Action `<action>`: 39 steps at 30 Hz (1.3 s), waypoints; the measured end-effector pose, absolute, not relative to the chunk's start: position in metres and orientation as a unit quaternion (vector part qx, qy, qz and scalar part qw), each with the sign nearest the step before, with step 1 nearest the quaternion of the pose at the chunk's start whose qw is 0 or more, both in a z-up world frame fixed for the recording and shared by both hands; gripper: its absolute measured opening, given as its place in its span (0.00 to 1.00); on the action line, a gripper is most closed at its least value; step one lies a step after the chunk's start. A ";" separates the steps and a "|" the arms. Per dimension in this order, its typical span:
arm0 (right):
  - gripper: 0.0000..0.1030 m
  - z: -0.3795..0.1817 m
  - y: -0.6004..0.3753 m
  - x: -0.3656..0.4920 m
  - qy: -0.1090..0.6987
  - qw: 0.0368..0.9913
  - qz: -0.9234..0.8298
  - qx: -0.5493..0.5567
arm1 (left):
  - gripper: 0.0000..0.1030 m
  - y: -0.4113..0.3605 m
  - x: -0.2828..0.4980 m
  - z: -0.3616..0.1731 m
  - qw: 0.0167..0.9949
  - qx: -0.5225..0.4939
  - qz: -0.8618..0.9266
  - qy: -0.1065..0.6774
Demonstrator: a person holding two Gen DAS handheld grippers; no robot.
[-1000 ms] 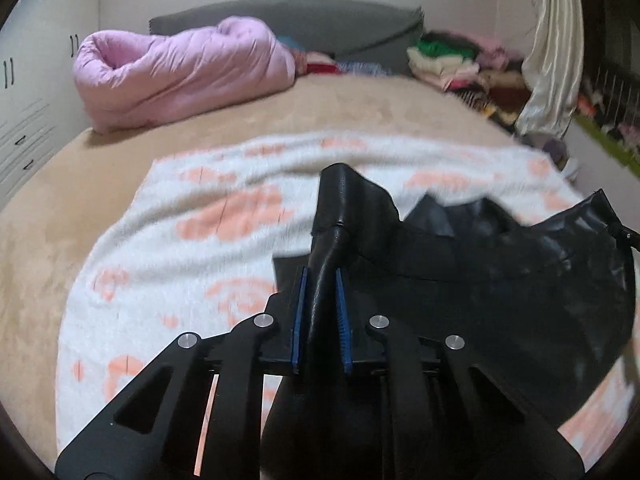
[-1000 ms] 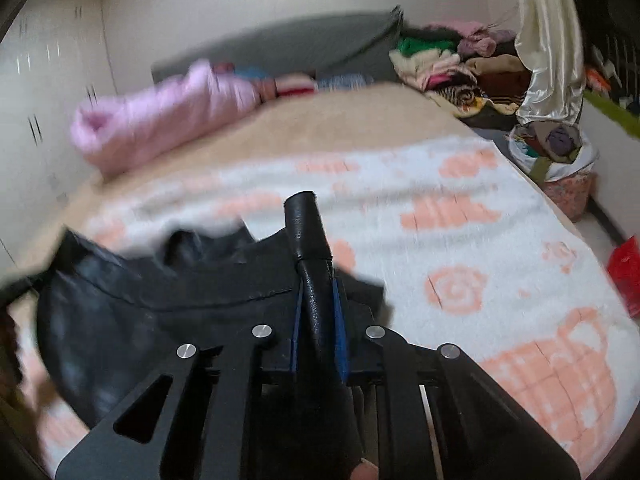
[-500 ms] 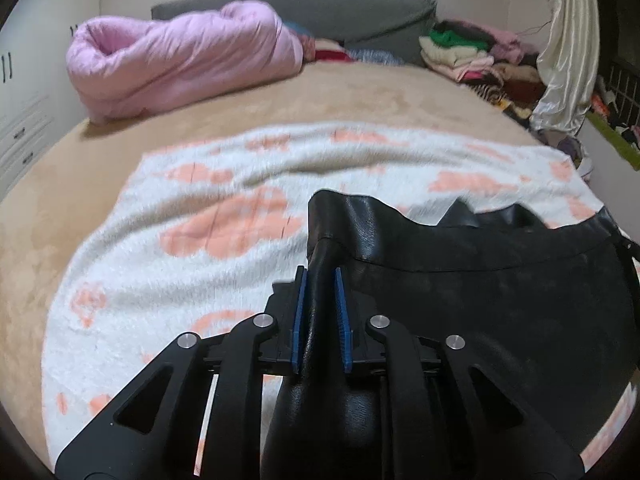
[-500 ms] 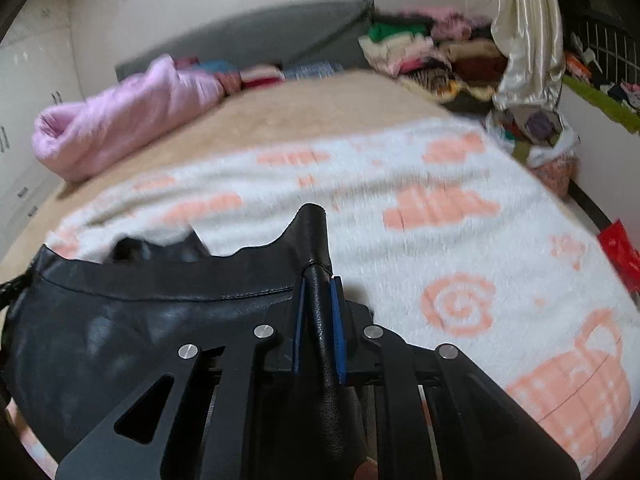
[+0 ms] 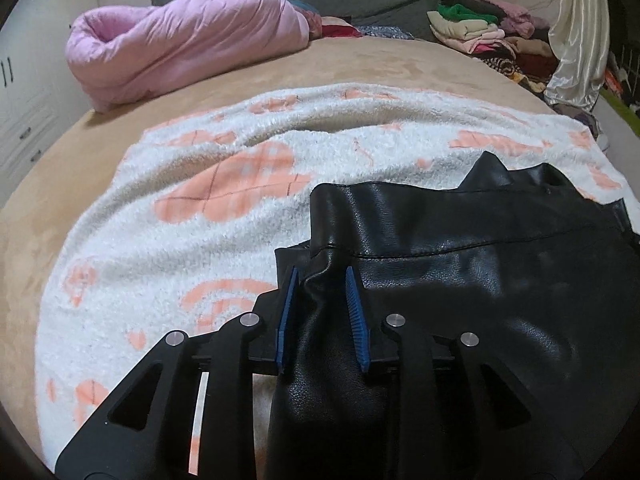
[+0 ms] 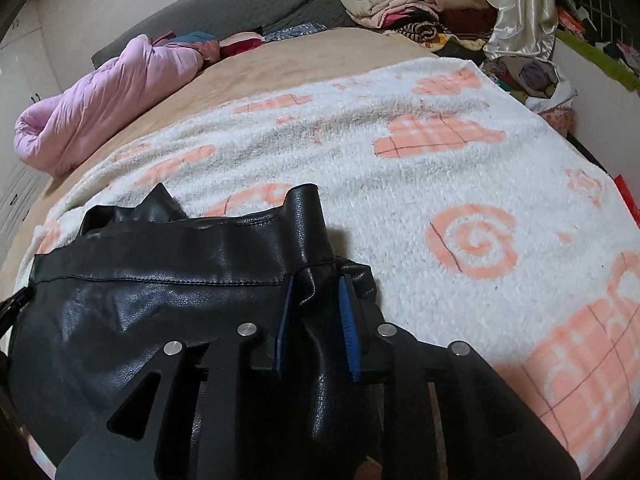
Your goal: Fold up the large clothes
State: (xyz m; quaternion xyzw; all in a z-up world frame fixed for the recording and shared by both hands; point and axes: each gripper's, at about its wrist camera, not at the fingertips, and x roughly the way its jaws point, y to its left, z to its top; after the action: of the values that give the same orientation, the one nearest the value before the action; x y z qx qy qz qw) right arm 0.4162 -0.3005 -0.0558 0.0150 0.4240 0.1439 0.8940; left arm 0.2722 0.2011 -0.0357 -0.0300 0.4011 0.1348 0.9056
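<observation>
A black leather garment lies spread on a white blanket with orange patterns. My left gripper sits at the garment's left corner with its blue pads parted, leather lying loose between them. My right gripper sits at the garment's right corner, its pads also parted around a fold of leather. The blanket stretches away to the right in the right wrist view.
A rolled pink duvet lies at the far left of the tan bed. Stacks of folded clothes and a cream satin cloth stand at the far right. A grey headboard cushion runs along the back.
Both grippers came down with the garment onto the blanket. Their pads, pinched tight on the leather before, have now spread apart, and the garment lies flatter.
</observation>
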 end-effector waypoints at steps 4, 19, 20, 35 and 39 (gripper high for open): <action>0.26 -0.056 -0.306 0.416 0.427 0.892 0.143 0.032 | 0.18 0.199 0.271 -0.035 0.905 -0.019 0.140 0.400; 0.72 -0.042 -0.343 0.399 0.436 0.884 0.134 0.104 | 0.58 0.192 0.259 -0.022 0.905 0.006 0.165 0.392; 0.76 -0.040 -0.344 0.395 0.435 0.884 0.138 0.103 | 0.59 0.192 0.257 -0.020 0.906 0.002 0.162 0.391; 0.87 -0.039 -0.347 0.348 0.481 0.842 0.220 0.106 | 0.87 0.215 0.215 -0.026 0.879 -0.185 0.055 0.437; 0.58 -0.061 -0.354 0.346 0.505 0.809 0.254 0.160 | 0.64 0.210 0.211 -0.045 0.863 -0.223 0.030 0.452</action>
State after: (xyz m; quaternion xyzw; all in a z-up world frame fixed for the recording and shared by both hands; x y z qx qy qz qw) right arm 0.3464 -0.3542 -0.0614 0.1603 0.5049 0.2541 0.8092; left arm 0.2115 0.2104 -0.0454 -0.2230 0.4516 0.0301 0.8634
